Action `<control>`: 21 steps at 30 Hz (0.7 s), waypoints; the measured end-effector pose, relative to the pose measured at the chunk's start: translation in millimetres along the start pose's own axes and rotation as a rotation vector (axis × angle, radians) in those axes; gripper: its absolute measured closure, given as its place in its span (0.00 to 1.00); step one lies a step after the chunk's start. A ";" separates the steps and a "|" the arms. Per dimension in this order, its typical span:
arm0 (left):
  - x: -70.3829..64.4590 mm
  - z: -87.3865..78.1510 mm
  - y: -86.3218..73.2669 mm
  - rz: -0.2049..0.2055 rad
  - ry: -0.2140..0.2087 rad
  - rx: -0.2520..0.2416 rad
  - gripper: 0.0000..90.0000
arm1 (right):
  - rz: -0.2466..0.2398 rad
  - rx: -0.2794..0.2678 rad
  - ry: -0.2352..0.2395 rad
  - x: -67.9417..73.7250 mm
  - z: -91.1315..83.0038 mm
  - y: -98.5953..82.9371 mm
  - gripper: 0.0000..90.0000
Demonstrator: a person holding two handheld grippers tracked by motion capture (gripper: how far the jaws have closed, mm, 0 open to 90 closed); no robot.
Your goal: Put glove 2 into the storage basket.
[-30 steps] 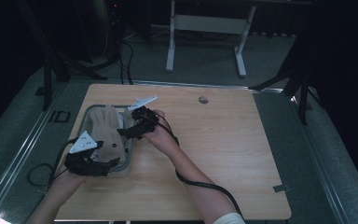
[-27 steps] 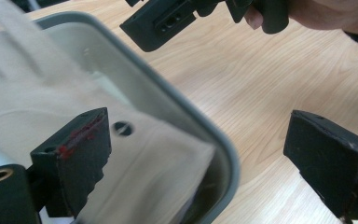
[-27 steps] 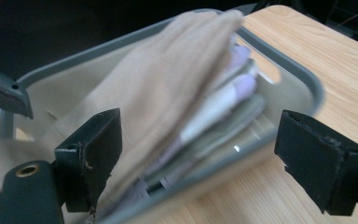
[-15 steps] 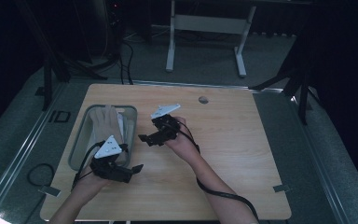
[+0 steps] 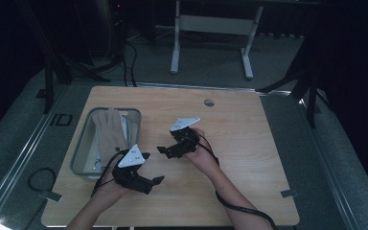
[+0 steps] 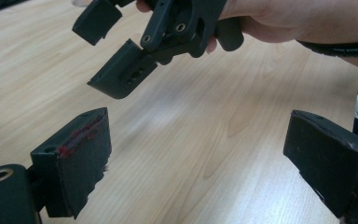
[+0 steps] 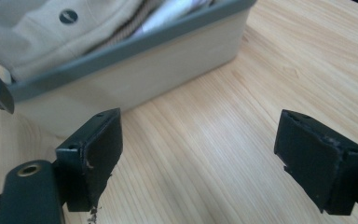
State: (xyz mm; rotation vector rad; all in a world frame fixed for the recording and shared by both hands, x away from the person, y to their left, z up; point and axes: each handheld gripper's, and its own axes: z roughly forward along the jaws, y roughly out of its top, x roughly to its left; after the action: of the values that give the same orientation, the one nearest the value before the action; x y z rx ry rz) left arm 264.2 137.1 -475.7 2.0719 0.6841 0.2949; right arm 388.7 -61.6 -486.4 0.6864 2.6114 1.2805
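High view is showing the left gripper (image 5: 154, 181) and right gripper (image 5: 164, 150) hovering over the desk (image 5: 249, 143), jaws released and empty, beside the bin (image 5: 79, 152) holding a soft, light glove (image 5: 109, 132), likely best pinched at its cuff.

The surface (image 5: 249, 143) in front of me is pale wood with rounded corners. Toward its left side a grey bin (image 5: 80, 154) sits directly on it, holding a beige glove (image 5: 109, 132). Near the far edge, well apart from the bin, lies a small round grey spot (image 5: 209, 102).
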 end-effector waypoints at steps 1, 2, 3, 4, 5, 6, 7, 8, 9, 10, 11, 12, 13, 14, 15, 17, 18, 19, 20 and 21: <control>-1.0 2.1 -0.2 0.001 -0.004 0.000 0.09 | 0.001 0.001 -0.001 -0.8 -0.9 -2.6 0.17; -2.3 3.9 -0.7 0.003 -0.006 -0.012 0.09 | 0.002 0.004 -0.001 -1.4 -1.8 -5.0 0.17; -3.2 5.5 -0.9 0.007 -0.009 -0.016 0.09 | 0.001 0.004 -0.004 -1.8 -2.9 -7.7 0.17; -4.0 7.2 -1.2 0.009 -0.012 -0.014 0.09 | 0.001 0.003 -0.005 -2.4 -4.0 -10.7 0.17; -4.9 9.0 -1.7 0.009 -0.016 -0.017 0.09 | 0.006 0.003 -0.005 -2.7 -5.0 -13.9 0.17; -5.4 11.1 -2.5 0.007 -0.025 -0.017 0.09 | 0.006 0.002 -0.004 -3.2 -6.1 -17.4 0.17; -6.0 13.3 -3.2 0.008 -0.031 -0.013 0.09 | 0.012 0.003 -0.005 -3.2 -6.9 -21.0 0.17; -7.0 15.8 -4.2 0.015 -0.032 -0.010 0.09 | 0.007 0.008 -0.005 -3.2 -7.6 -24.7 0.17; -7.9 18.3 -4.9 0.022 -0.031 -0.002 0.09 | 0.009 0.011 -0.007 -2.9 -8.3 -28.4 0.17; -9.1 20.6 -5.6 0.024 -0.034 0.001 0.09 | 0.005 0.011 -0.009 -3.2 -9.3 -31.9 0.17; -10.4 23.5 -6.5 0.027 -0.040 0.004 0.09 | 0.008 0.011 -0.010 -3.2 -10.3 -35.4 0.17; -11.6 25.9 -7.1 0.031 -0.045 0.005 0.09 | 0.010 0.014 -0.009 -3.7 -11.5 -39.2 0.17; -12.5 27.6 -7.7 0.037 -0.050 0.007 0.09 | 0.012 0.013 -0.009 -3.9 -12.3 -42.1 0.16; -14.0 30.7 -8.6 0.045 -0.057 0.010 0.09 | 0.012 0.011 -0.010 -4.0 -12.8 -44.3 0.16; -15.0 33.1 -9.4 0.052 -0.066 0.010 0.09 | 0.003 0.006 -0.026 -3.9 -13.9 -48.0 0.16; -16.8 38.1 -10.7 0.063 -0.086 0.016 0.09 | 0.000 -0.014 -0.036 -3.5 -15.4 -54.2 0.16; -17.5 39.9 -11.1 0.068 -0.091 0.020 0.09 | 0.005 -0.021 -0.031 -3.5 -16.3 -58.5 0.16; -18.6 42.4 -11.6 0.071 -0.097 0.023 0.09 | 0.004 -0.022 -0.031 -3.6 -16.8 -61.1 0.16; -20.0 45.6 -12.4 0.074 -0.100 0.026 0.09 | 0.008 -0.022 -0.030 -3.4 -17.4 -64.5 0.16; -20.5 47.5 -12.7 0.076 -0.101 0.029 0.09 | 0.009 -0.019 -0.028 -3.3 -18.5 -68.4 0.16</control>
State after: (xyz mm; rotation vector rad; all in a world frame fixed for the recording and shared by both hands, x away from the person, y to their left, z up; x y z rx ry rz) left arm 264.3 98.0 -511.8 2.1277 0.5524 0.2224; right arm 362.7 -112.5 -528.4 0.7091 2.5728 1.2874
